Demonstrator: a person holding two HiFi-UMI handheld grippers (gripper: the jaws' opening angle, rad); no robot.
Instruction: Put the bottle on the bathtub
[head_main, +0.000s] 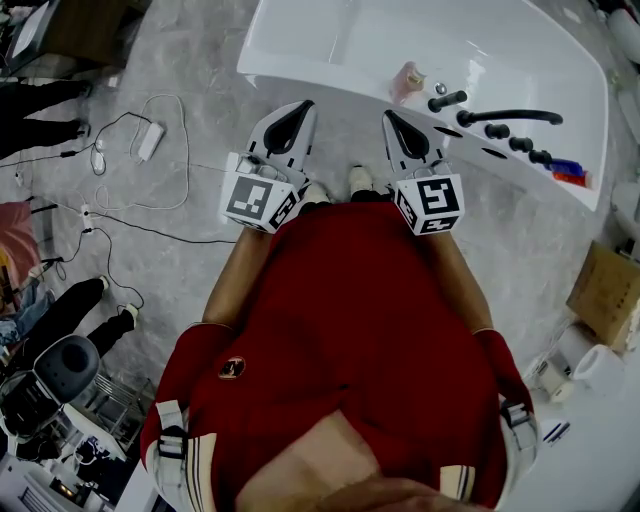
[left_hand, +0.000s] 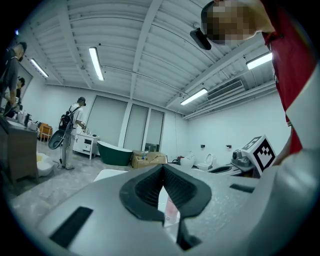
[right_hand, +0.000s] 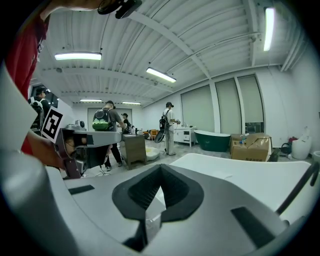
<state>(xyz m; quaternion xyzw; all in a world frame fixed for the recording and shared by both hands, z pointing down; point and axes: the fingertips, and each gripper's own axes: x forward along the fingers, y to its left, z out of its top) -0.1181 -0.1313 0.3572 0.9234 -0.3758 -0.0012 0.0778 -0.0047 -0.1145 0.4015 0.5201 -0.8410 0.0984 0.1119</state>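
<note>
A small pink bottle (head_main: 408, 82) stands upright on the near rim of the white bathtub (head_main: 330, 45), beside the black tap fittings. My left gripper (head_main: 300, 108) is shut with nothing in it, over the floor just short of the rim and left of the bottle. My right gripper (head_main: 392, 118) is also shut and empty, a little below the bottle and apart from it. In the left gripper view the bottle (left_hand: 171, 212) shows through the gap behind the closed jaws (left_hand: 163, 167). The right gripper view has its closed jaws (right_hand: 160, 167) facing the tub rim (right_hand: 240, 172).
A black faucet (head_main: 505, 118) and knobs line the rim to the right. White cables and a power strip (head_main: 150, 140) lie on the floor at left. A cardboard box (head_main: 608, 290) and white rolls (head_main: 598, 368) sit at right. People stand further off (right_hand: 169, 127).
</note>
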